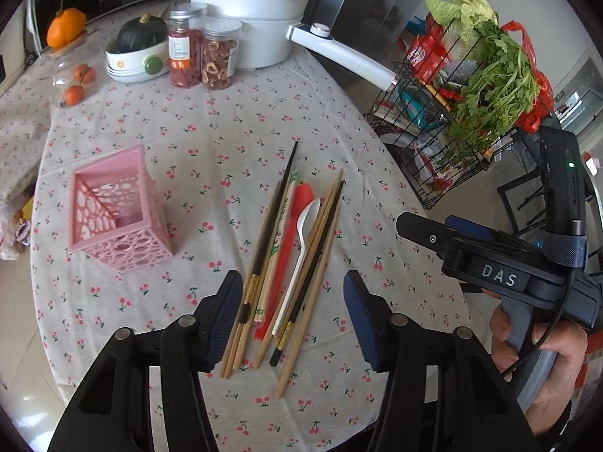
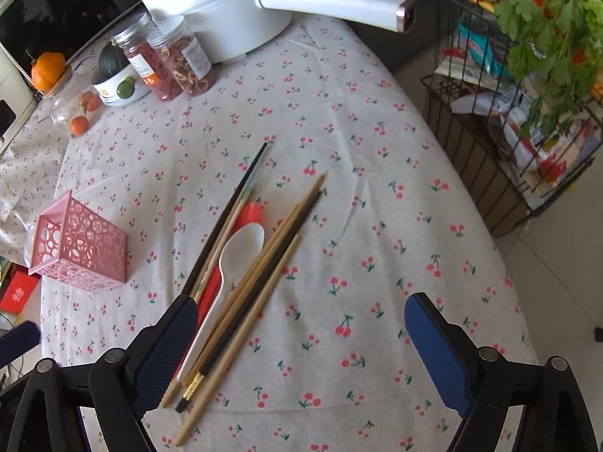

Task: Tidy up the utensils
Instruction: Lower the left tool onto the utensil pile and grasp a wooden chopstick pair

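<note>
A loose bundle of utensils lies on the cherry-print tablecloth (image 1: 211,120): dark chopsticks (image 1: 279,196), pale wooden chopsticks (image 1: 320,263), a white spoon (image 1: 301,248) and a red spoon (image 1: 290,233). My left gripper (image 1: 294,312) hovers open over their near ends, one finger on each side of the bundle. A pink perforated holder (image 1: 117,218) stands to the left, with nothing inside. My right gripper (image 2: 301,346) is open wide. Its left finger (image 2: 169,342) is beside the white spoon (image 2: 233,260) and chopsticks (image 2: 264,301). A hand (image 1: 539,358) holds it.
A white pot (image 1: 248,7) with a long handle (image 1: 339,52) stands at the back, beside two jars (image 1: 203,52) and a bowl with a dark squash (image 1: 139,34). A black wire rack (image 1: 471,120) of greens and packets stands off the table's right edge.
</note>
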`<state>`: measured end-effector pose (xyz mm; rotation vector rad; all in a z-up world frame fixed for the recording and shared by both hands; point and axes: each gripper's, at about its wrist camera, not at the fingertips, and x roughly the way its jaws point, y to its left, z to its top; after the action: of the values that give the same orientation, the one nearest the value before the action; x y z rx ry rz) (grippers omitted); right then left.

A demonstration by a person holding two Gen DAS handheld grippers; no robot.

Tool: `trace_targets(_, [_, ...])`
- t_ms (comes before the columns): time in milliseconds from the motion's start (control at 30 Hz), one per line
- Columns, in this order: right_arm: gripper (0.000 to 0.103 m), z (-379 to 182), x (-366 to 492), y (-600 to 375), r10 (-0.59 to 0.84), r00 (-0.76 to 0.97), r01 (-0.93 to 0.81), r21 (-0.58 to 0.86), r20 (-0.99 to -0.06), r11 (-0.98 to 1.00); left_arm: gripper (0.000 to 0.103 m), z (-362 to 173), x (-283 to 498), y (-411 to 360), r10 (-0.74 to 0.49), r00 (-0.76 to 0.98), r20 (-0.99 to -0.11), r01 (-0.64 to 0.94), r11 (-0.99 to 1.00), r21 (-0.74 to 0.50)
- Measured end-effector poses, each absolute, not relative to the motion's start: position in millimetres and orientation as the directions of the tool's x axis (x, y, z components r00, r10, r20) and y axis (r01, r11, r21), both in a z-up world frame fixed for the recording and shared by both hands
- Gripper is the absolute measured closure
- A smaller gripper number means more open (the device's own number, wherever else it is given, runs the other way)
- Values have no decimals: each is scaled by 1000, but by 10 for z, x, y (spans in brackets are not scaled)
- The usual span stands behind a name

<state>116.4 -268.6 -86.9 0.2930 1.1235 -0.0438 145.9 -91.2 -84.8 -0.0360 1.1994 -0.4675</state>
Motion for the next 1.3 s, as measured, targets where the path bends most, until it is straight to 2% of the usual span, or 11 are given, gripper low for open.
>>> trace_targets(67, [17, -960, 1249, -2776, 155, 425, 185, 253, -892, 950, 74, -1017, 1682, -1052, -354, 246, -902, 336, 904, -263])
trace_targets(167, [24, -1166, 1351, -2918, 202, 379, 230, 303, -903, 925, 85, -1274, 1991, -1203, -316, 218, -923, 327, 915, -236])
trace_targets(367, [25, -1308, 1493, -3104, 194, 362, 266, 301, -912, 916, 97, -1713, 2387, -1339, -299, 146, -943, 302, 921, -246])
trace_targets(800, [24, -1414, 1596, -3189, 170, 328, 290, 270, -929, 918, 100, -1944, 2621, -1524, -244, 120, -962, 326, 925, -194])
trace_targets(1133, [23, -1440, 1580, -3179, 184, 316, 309, 284, -931, 908, 100, -1933, 2543, -1313, -129, 139, -982, 324, 943, -78])
trace_targets(1300, [21, -1421, 1567, -3164, 185, 318, 304, 285, -930, 909, 100, -1782, 2621, -1103, -202, 169, -965, 267, 951, -153])
